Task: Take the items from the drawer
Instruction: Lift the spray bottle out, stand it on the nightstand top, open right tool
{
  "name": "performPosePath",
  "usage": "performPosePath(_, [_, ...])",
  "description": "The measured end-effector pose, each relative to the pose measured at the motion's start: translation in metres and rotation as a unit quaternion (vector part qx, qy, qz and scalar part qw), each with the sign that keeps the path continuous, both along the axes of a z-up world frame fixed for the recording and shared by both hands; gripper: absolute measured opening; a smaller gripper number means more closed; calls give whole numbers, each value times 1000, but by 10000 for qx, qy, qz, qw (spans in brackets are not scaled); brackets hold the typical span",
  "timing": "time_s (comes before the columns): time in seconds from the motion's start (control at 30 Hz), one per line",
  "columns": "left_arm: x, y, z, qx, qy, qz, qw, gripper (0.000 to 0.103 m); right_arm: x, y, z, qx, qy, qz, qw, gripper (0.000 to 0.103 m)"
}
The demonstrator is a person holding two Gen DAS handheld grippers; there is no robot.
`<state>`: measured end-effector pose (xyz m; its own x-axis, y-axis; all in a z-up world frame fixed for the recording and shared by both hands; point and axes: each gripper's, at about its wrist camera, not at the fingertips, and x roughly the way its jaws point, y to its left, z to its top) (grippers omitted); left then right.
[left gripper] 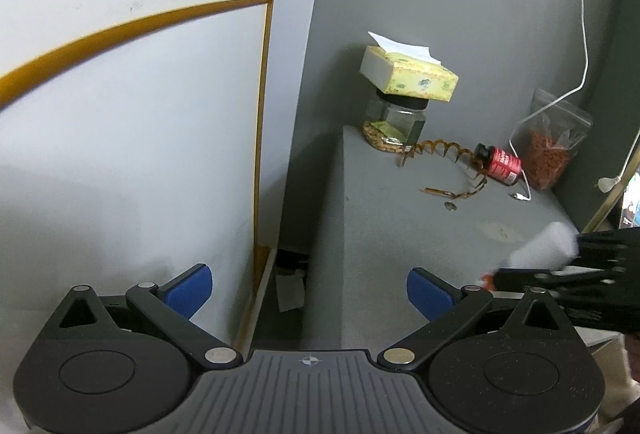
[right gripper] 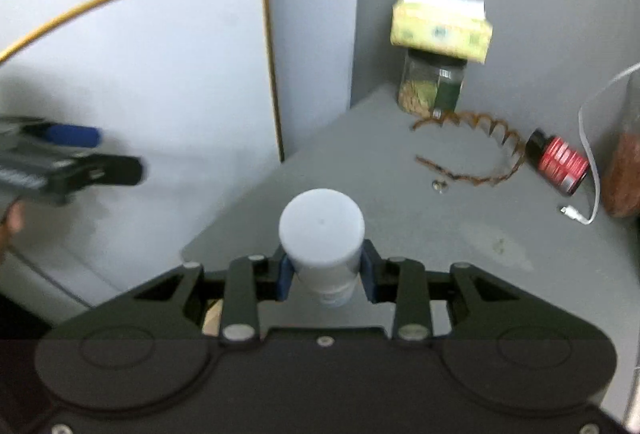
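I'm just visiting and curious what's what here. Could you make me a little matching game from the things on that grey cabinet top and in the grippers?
Things:
1. white bottle
2. tissue box
3. red bottle
4. left gripper

States:
A. lying on its side
B. open, holding nothing
C. clamped in the right gripper
D. resting on top of a glass jar

Pairs: 1-C, 2-D, 3-A, 4-B

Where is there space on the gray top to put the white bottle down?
The near part of the gray top is bare, before the coin. It's crowded at the back: jar, brown coil, red bottle.
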<state>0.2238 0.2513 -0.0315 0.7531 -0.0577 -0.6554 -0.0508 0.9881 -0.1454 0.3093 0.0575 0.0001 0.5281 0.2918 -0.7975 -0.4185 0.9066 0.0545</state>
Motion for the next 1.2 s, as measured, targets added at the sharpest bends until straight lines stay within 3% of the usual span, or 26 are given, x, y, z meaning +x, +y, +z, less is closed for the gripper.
performPosePath(0.1, [0,2,0,-49,-8,39,10000,103,6,2,-18,-81,60,-45,9999,36])
performPosePath(0.23, [-1,6,2,-138,-37,76,9999,103,-7,-4,-40,-118,28,-96,9999,53])
performPosePath(0.37, [0,4,2,-90,-9,1,10000,103,-24,-11,-55,-27,-77,-150,9999,59])
performPosePath(0.7, [3,-7,-3,6,196,-252,9995,103,-26,-19,-44,180,-373,-374,9984,64])
performPosePath(0.77, [2,-9,-3,18,188,-322,9993,103,-22,-15,-46,155,-406,-385,9983,64])
performPosePath(0.87, [2,-9,-5,24,198,-370,9991,103,-14,-9,-52,91,-325,-375,9987,55])
performPosePath(1.0, [2,-8,-7,-5,221,-379,9990,103,-7,-1,-59,115,-210,-374,9990,33])
performPosePath(1.2, [4,-5,-7,-48,203,-338,9992,103,10,12,-61,114,-334,-630,9974,33])
